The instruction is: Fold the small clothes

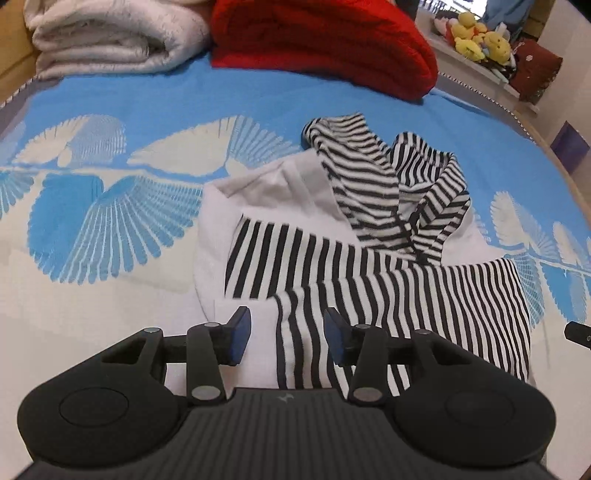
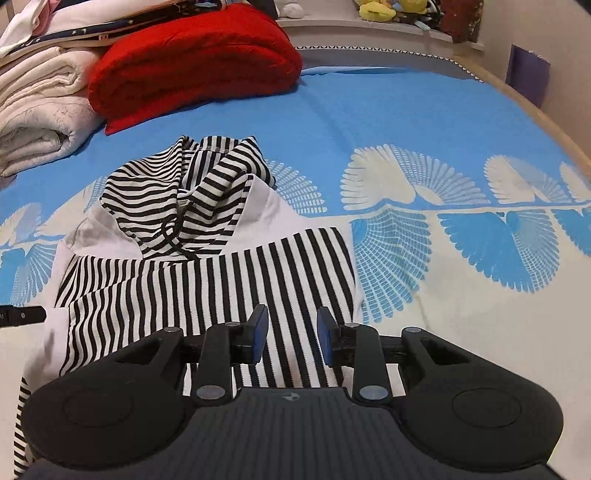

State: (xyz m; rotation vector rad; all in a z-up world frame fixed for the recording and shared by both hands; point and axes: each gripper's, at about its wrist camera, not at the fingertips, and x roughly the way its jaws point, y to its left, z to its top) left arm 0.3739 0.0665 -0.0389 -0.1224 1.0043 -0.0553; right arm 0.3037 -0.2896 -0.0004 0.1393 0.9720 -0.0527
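1. A blue bedspread (image 1: 155,99) with pale fan prints covers the bed; at its far edge lie a folded white blanket (image 1: 110,37) and, right of it, a red blanket (image 1: 317,40).
2. The left gripper (image 1: 287,338) and right gripper (image 2: 289,338) hover low over the garment, jaws apart, holding nothing.
3. The striped hoodie (image 2: 229,273) lies mid-bed, soft knit, hood crumpled.

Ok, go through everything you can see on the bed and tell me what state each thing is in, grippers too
Black-and-white striped hooded top: lying on the bed, partly folded, hood crumpled.
Red knitted blanket: folded, at the far end.
White fluffy blanket: folded, beside the red one.
Blue and white patterned bedspread: spread flat.
Left gripper: open, holding nothing, over the top's near edge.
Right gripper: open, holding nothing, over the striped cloth.
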